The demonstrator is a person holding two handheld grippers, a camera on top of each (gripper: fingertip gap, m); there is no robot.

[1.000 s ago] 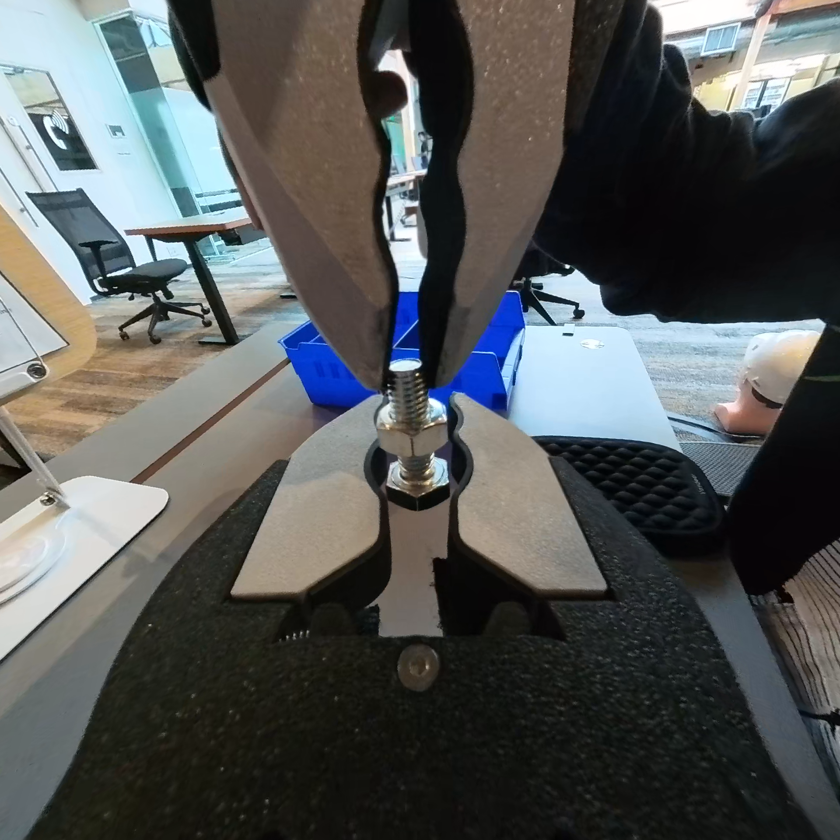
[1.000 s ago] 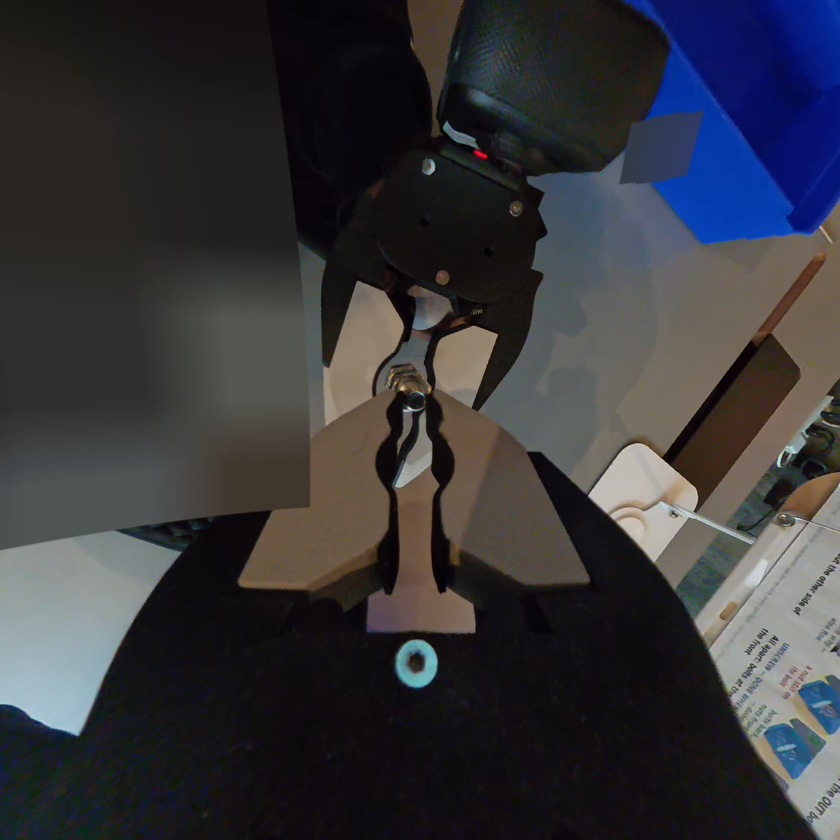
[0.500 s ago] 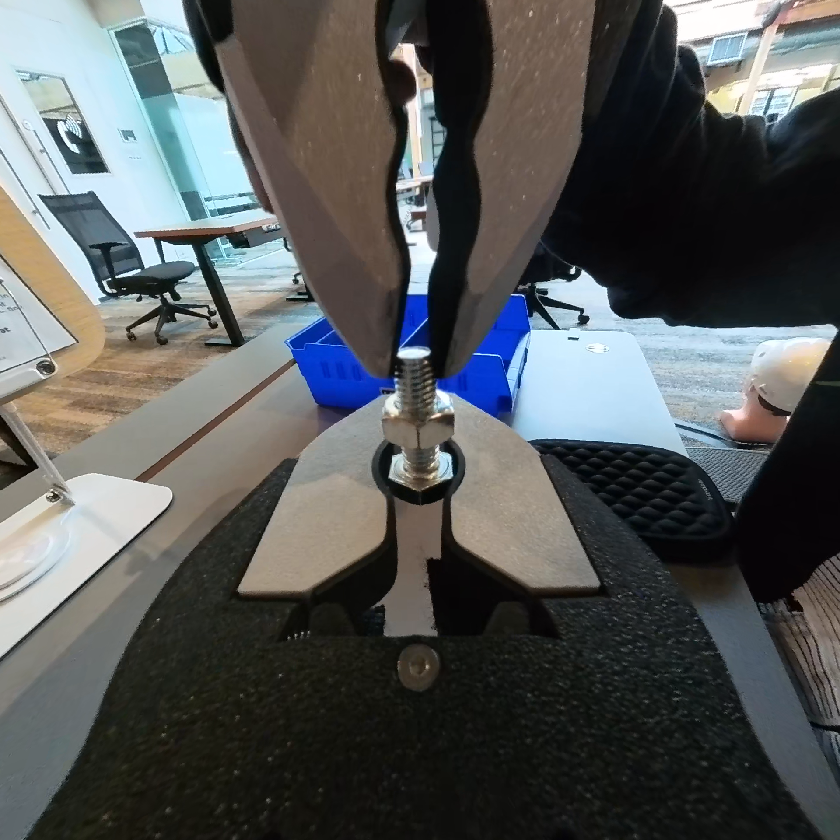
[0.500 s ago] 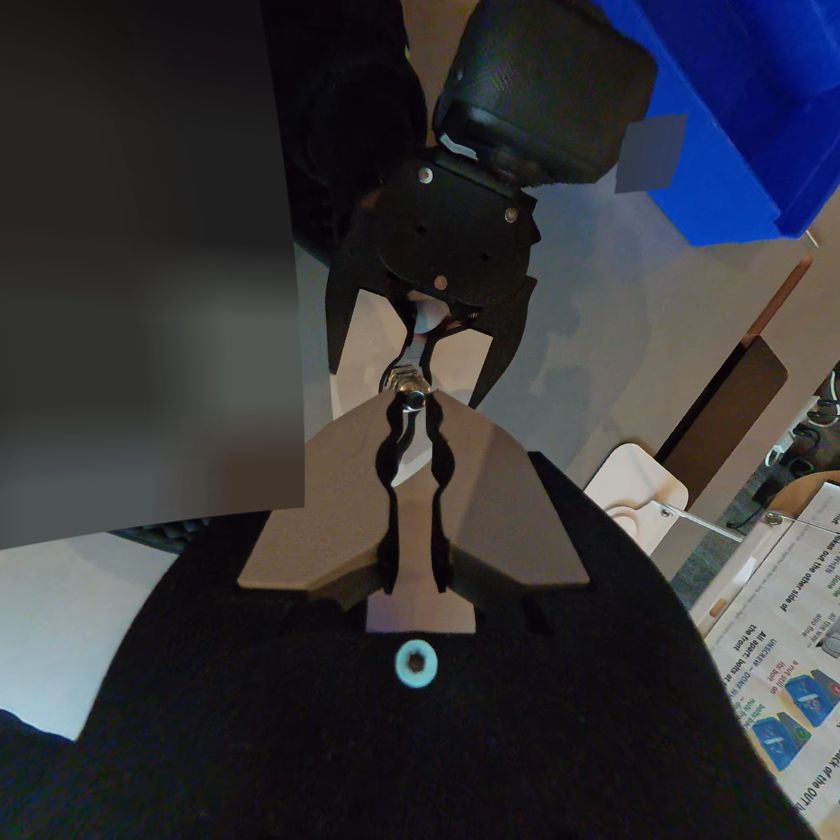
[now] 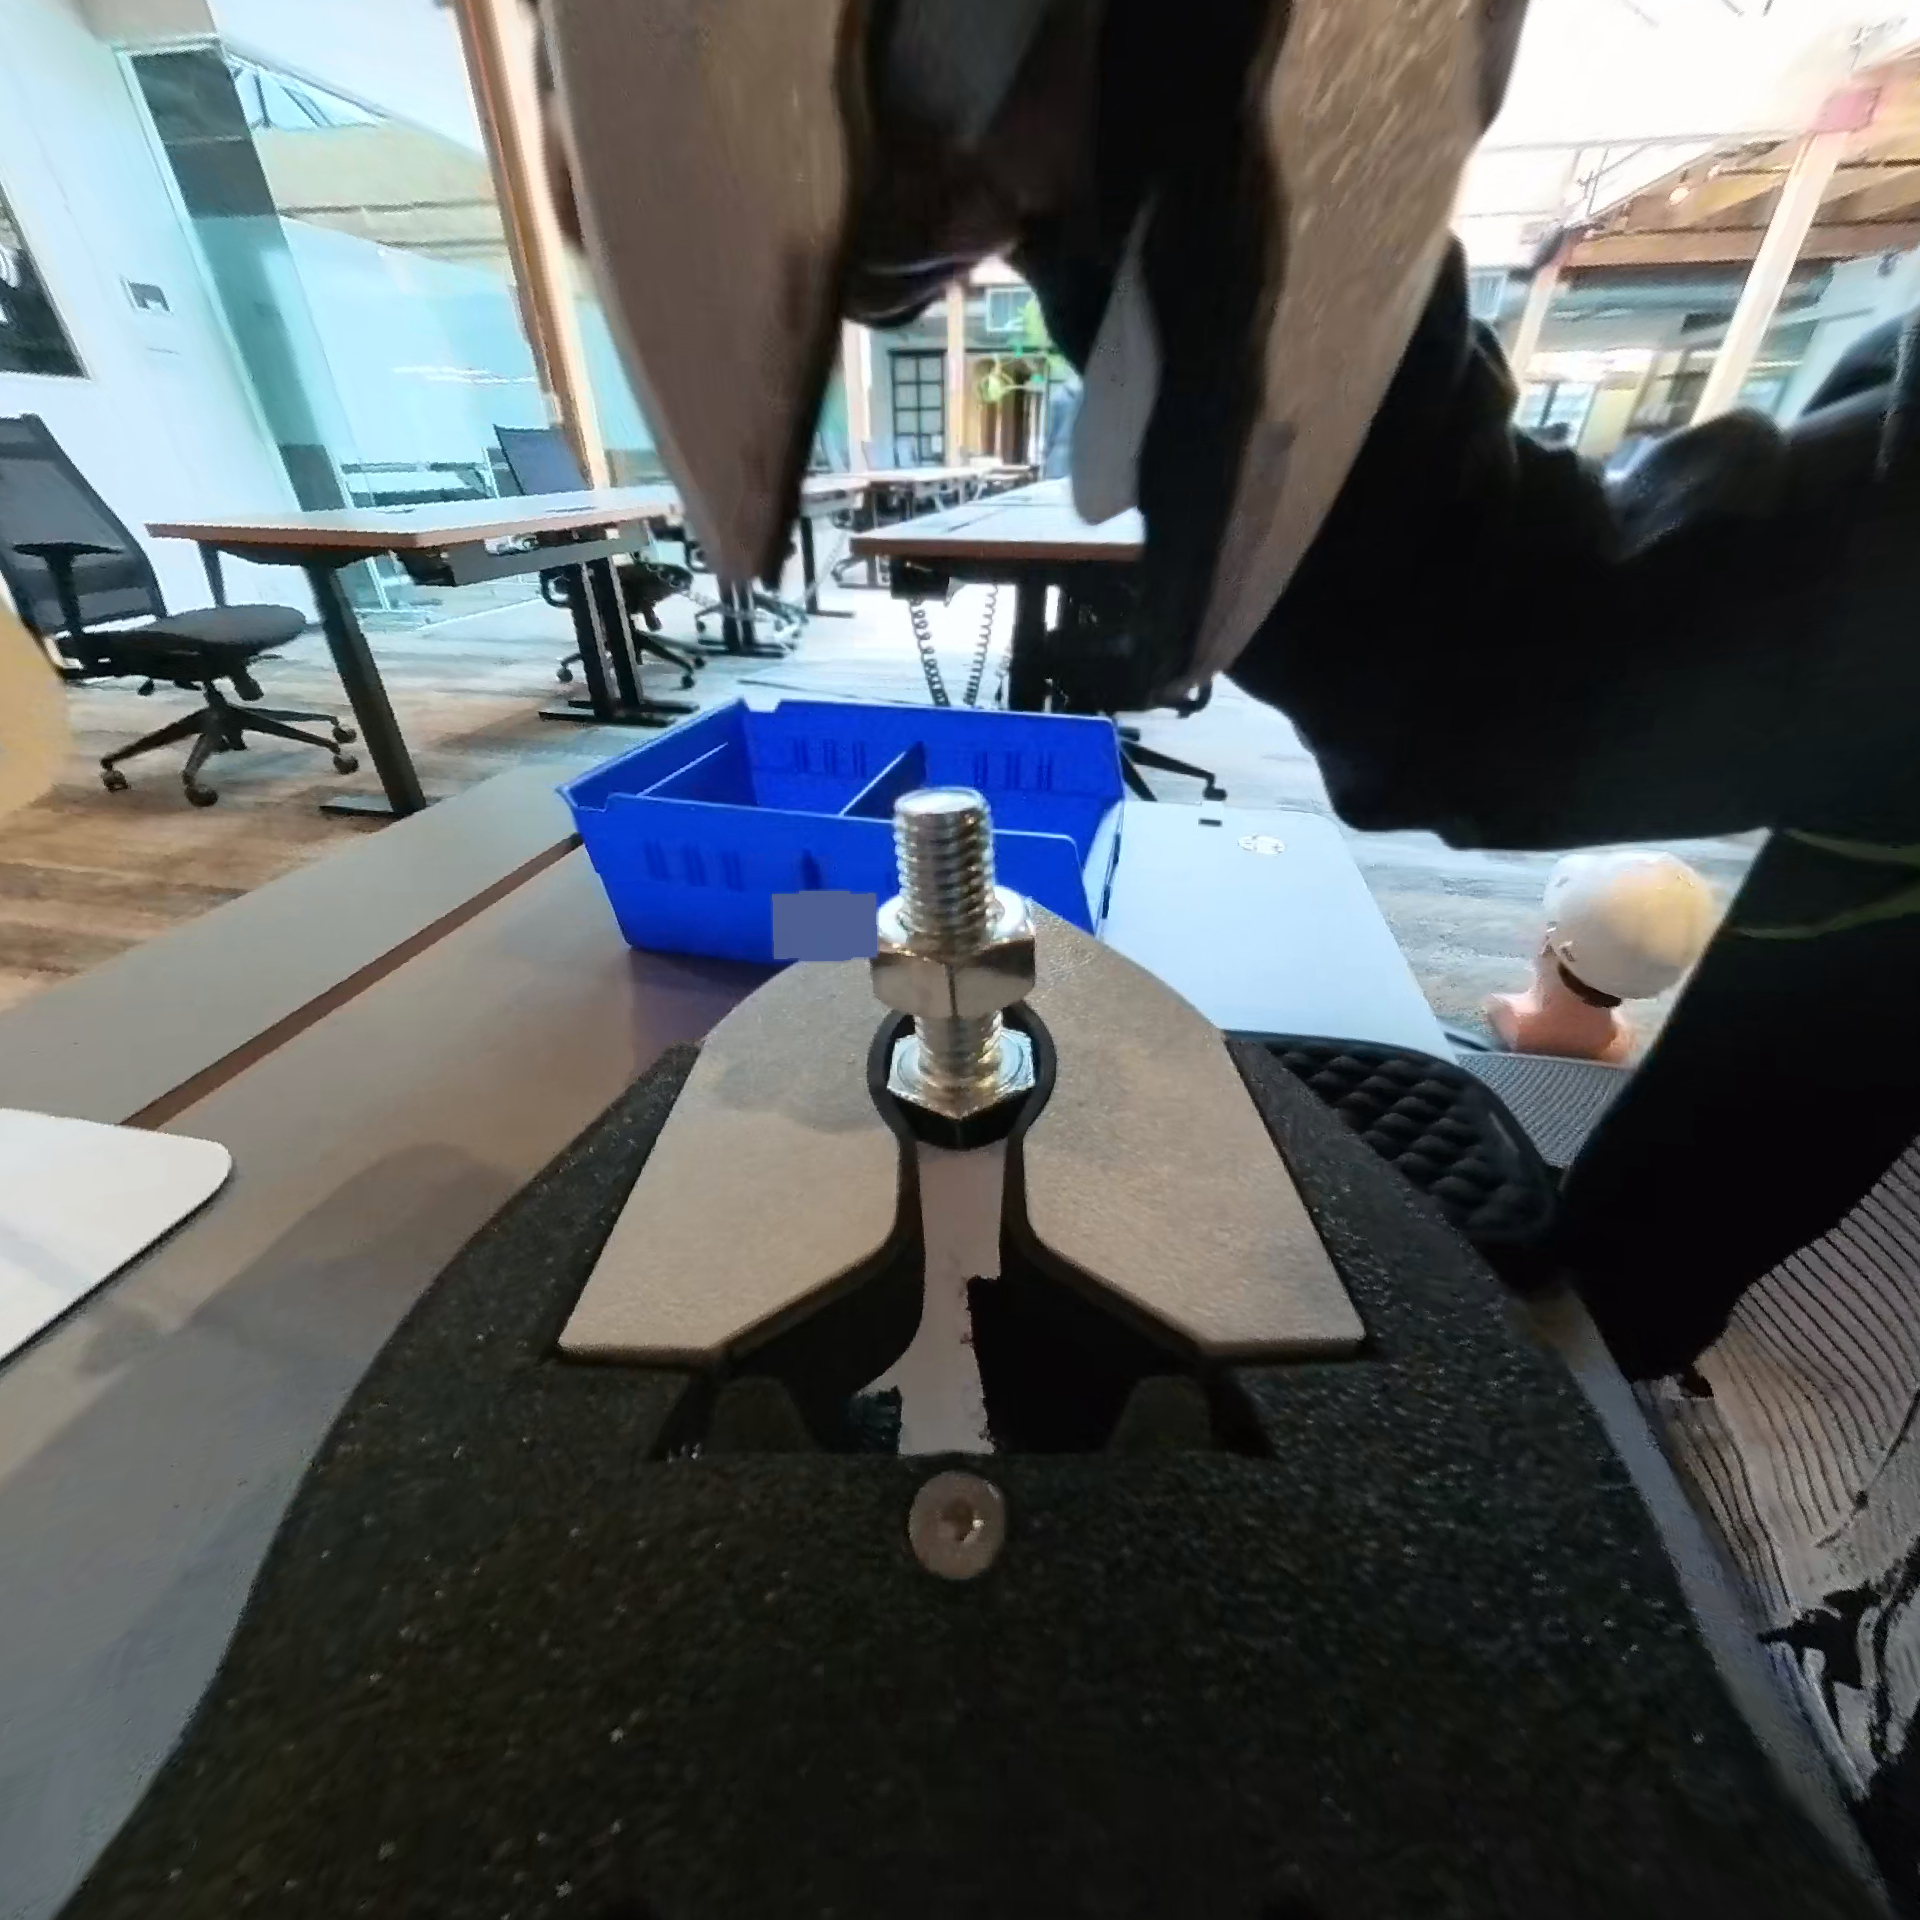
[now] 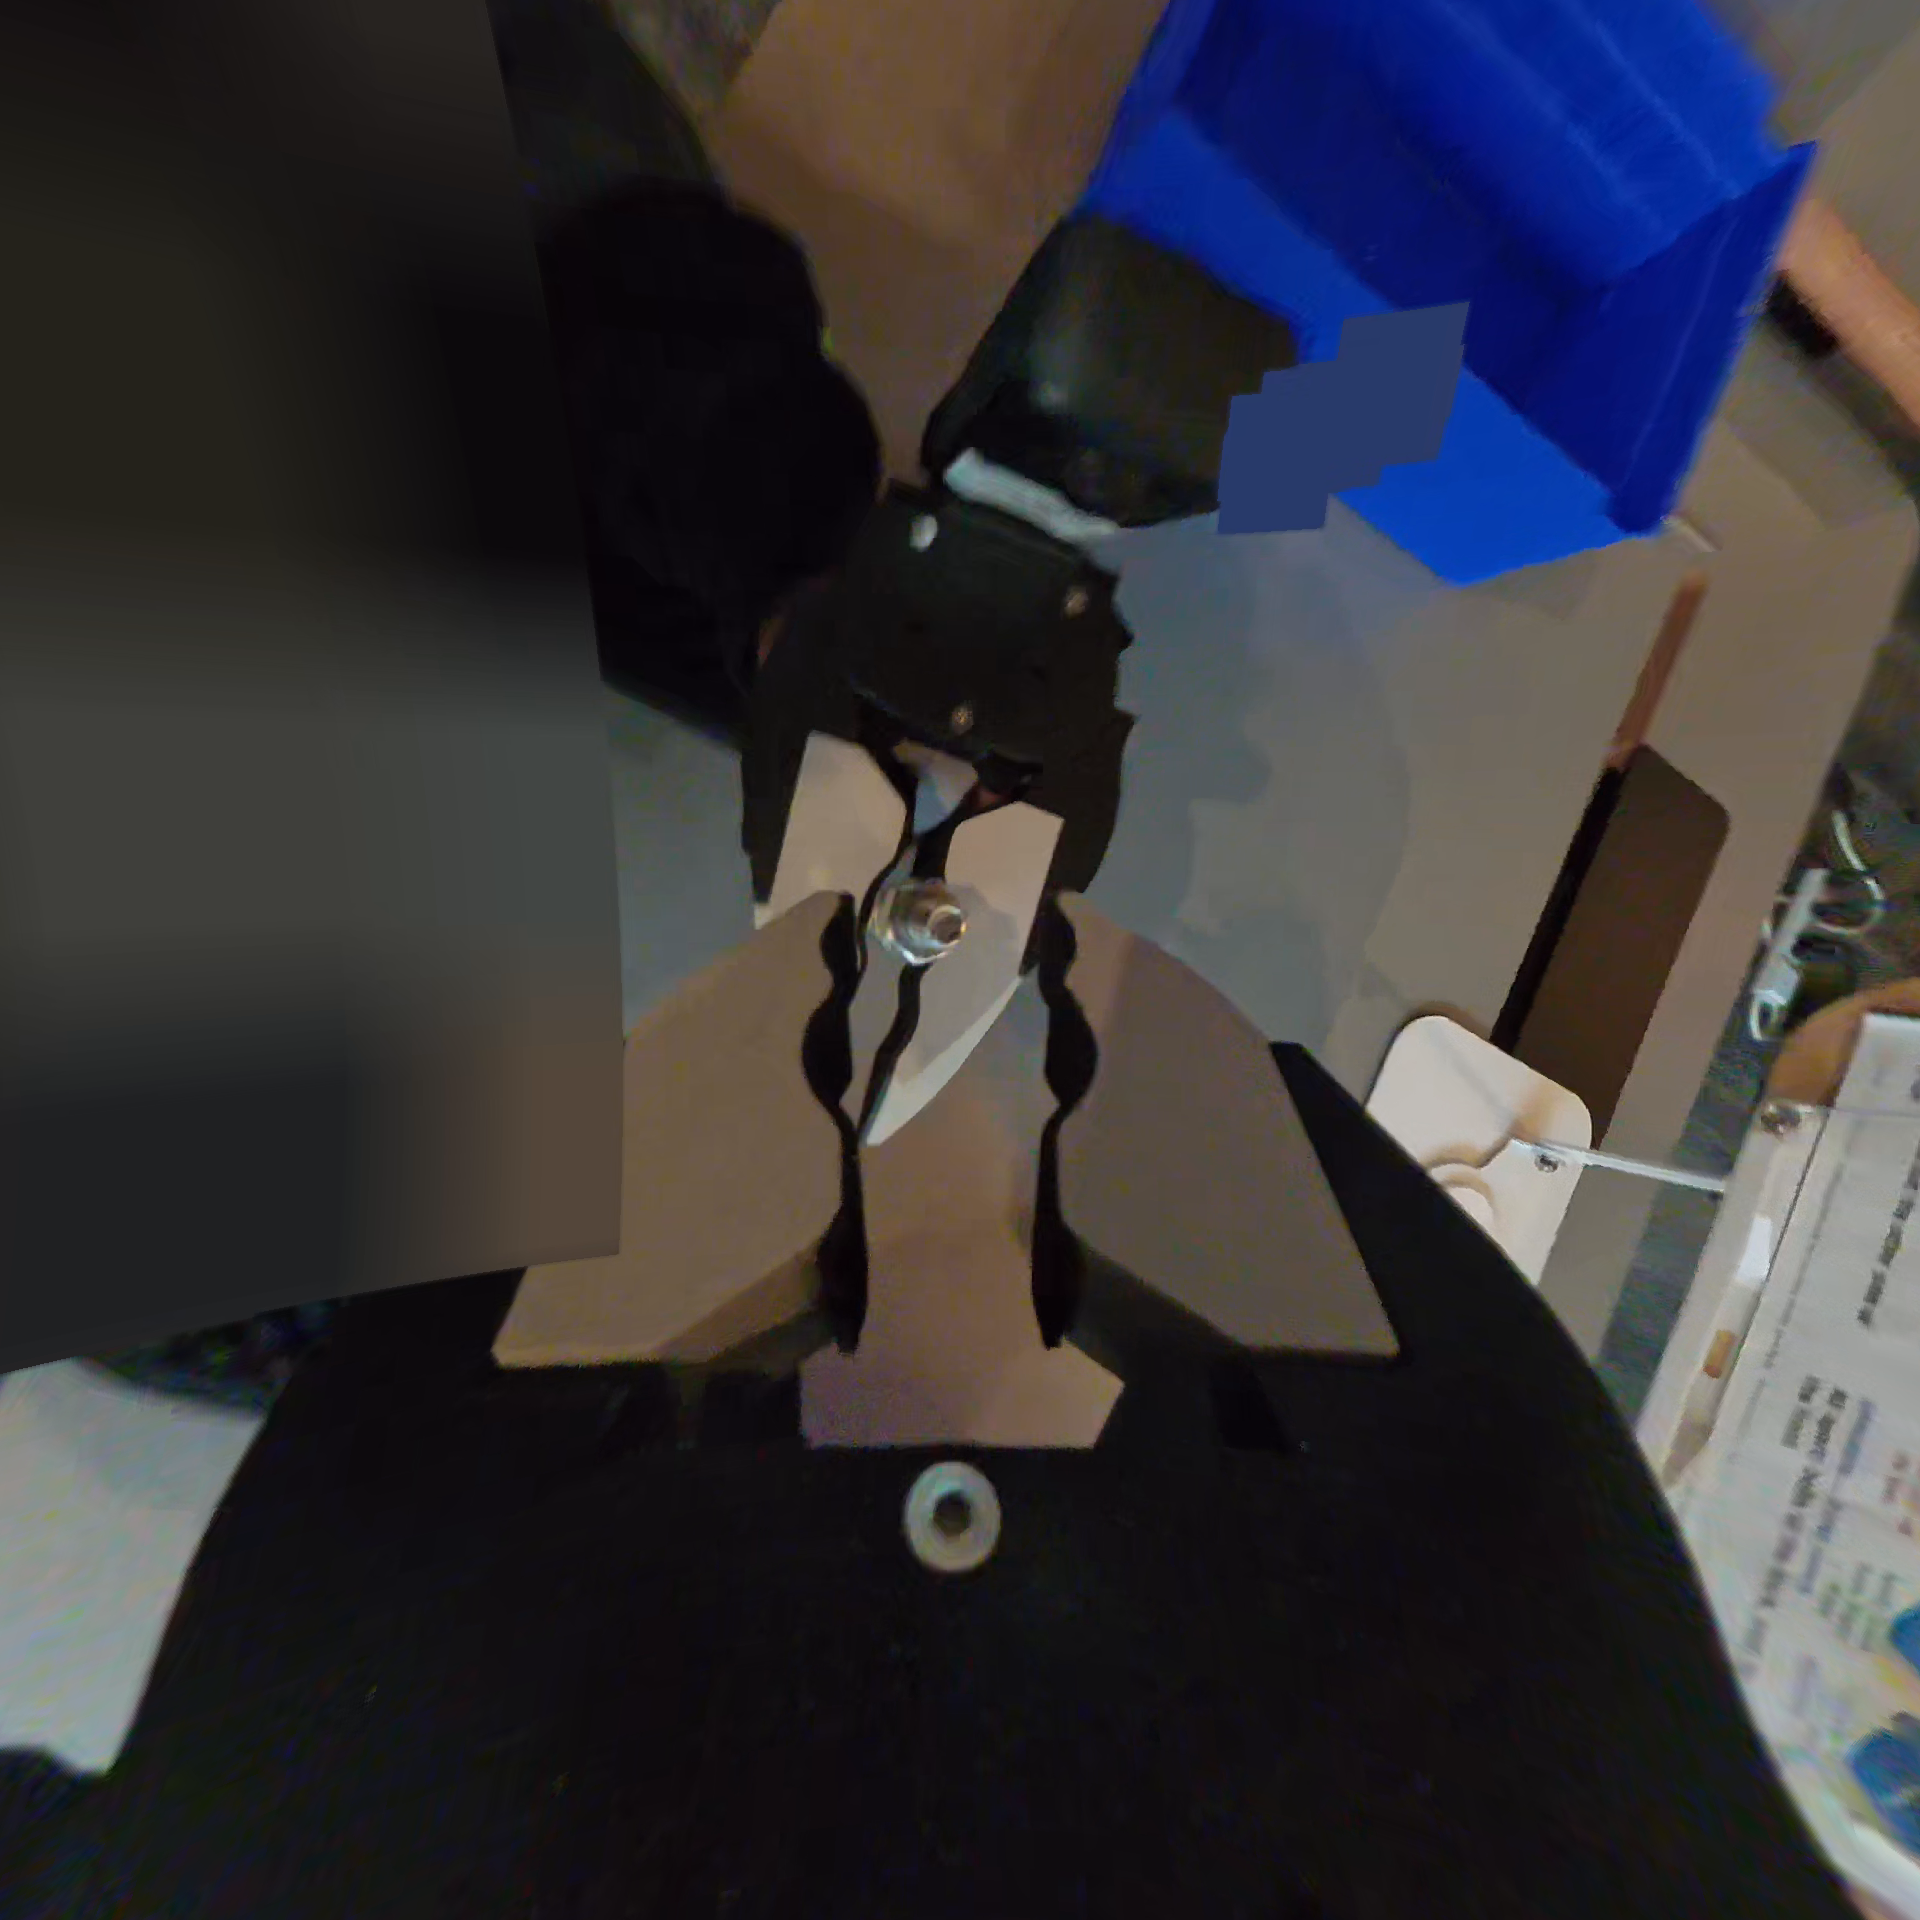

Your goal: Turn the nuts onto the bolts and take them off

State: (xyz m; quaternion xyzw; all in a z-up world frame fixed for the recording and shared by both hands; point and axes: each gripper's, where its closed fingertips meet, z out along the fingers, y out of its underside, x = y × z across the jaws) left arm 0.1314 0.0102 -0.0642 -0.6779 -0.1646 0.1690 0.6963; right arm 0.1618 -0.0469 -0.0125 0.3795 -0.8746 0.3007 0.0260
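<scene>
A silver bolt [image 5: 940, 862] stands upright, its hex head clamped in my shut left gripper [image 5: 956, 997]. A hex nut [image 5: 954, 961] sits on the thread a little above the head. My right gripper [image 5: 977, 603] hangs above the bolt, blurred, open and empty, well clear of the tip. In the right wrist view my right gripper [image 6: 945, 914] is open, and the bolt [image 6: 920, 925] shows end-on between its fingers [image 6: 727, 1091]. Beyond it is the black body of the left gripper [image 6: 977, 644].
A blue divided bin [image 5: 727, 852] stands on the grey table [image 5: 312, 1039] just behind the bolt. A black quilted pad [image 5: 1423, 1122] lies to the right. A white stand base [image 5: 83, 1205] is at the left and a printed sheet [image 6: 1787, 1455] beside it. A dark sleeve [image 5: 1558, 623] fills the upper right.
My right gripper was nearly closed around the bolt's tip; it has opened wide and lifted away. My left gripper still clamps the bolt head.
</scene>
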